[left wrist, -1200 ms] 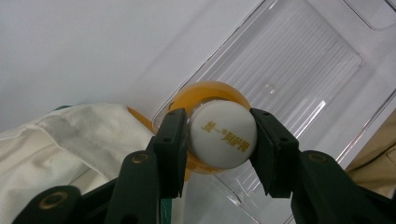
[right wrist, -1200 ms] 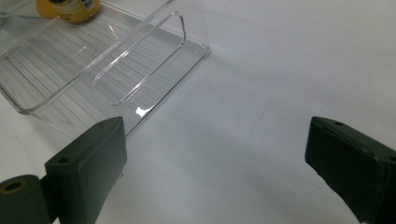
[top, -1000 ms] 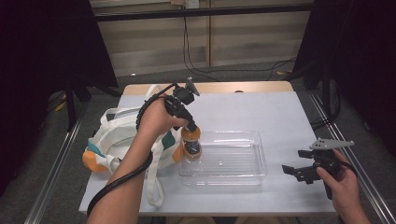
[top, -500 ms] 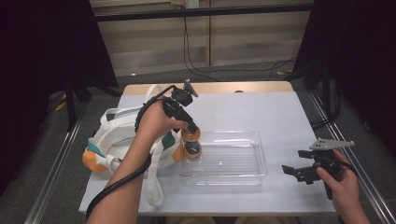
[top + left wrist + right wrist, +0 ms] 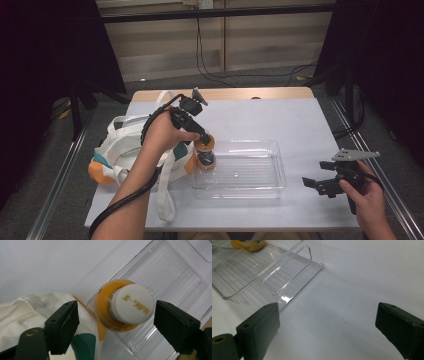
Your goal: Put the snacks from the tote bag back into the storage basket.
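I am holding my left gripper (image 5: 115, 322) wide open over the orange bottle (image 5: 125, 306); its white cap is sitting between the jaws, seemingly untouched. Beyond it the clear tray (image 5: 172, 272) is lying. My right gripper (image 5: 327, 327) is gaping wide.

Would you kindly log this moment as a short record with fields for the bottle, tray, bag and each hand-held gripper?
bottle: orange bottle with white cap, upright in the tray's left end
tray: clear plastic tray, otherwise empty
bag: white tote bag, left of the tray
left hand-held gripper: open, jaws apart on both sides of the cap
right hand-held gripper: open, over bare table right of the tray
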A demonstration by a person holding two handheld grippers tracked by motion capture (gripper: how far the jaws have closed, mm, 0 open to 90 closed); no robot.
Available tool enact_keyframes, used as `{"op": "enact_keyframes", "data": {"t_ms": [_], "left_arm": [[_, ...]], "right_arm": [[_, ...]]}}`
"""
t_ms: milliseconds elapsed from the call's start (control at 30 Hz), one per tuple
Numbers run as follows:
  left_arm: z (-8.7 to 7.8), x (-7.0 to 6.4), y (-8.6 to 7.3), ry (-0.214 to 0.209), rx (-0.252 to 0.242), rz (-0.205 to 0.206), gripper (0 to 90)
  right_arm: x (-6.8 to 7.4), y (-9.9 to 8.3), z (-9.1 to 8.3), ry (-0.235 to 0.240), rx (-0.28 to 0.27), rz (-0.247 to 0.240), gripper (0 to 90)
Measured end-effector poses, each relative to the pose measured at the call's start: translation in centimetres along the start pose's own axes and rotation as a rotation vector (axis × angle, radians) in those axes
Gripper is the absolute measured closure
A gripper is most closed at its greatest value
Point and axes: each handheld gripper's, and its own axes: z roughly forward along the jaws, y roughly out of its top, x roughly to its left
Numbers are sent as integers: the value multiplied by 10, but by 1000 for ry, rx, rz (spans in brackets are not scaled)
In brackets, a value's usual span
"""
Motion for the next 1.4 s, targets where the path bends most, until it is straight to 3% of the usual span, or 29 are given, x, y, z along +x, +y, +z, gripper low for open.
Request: {"op": "enact_keyframes", "data": {"t_ms": [200,533,567,700,967,1167,1200,1233,1400], "left_arm": [[-1,1,-6,-13,-30,-22,159],[2,2,-18,-1,-45,-12,133],[3,1,-19,1,-59,-28,132],[4,2,-22,2,-45,-8,128],[7,2,-30,1,-83,-24,116],[6,3,-35,9,-89,-12,101],[6,2,-36,10,-104,-29,100],[5,4,-37,14,-92,-11,98],[5,6,-42,15,-101,-20,89]], "right_arm": [[1,0,1,-1,1,-3,50],[1,1,2,-3,2,-4,51],[2,1,2,0,3,-1,50],[1,0,3,-1,4,-1,50],[1,0,3,1,7,-2,50],[1,0,3,3,9,0,51],[1,0,3,3,9,-1,50],[1,0,3,1,8,-2,50],[1,0,3,2,10,-1,51]]}}
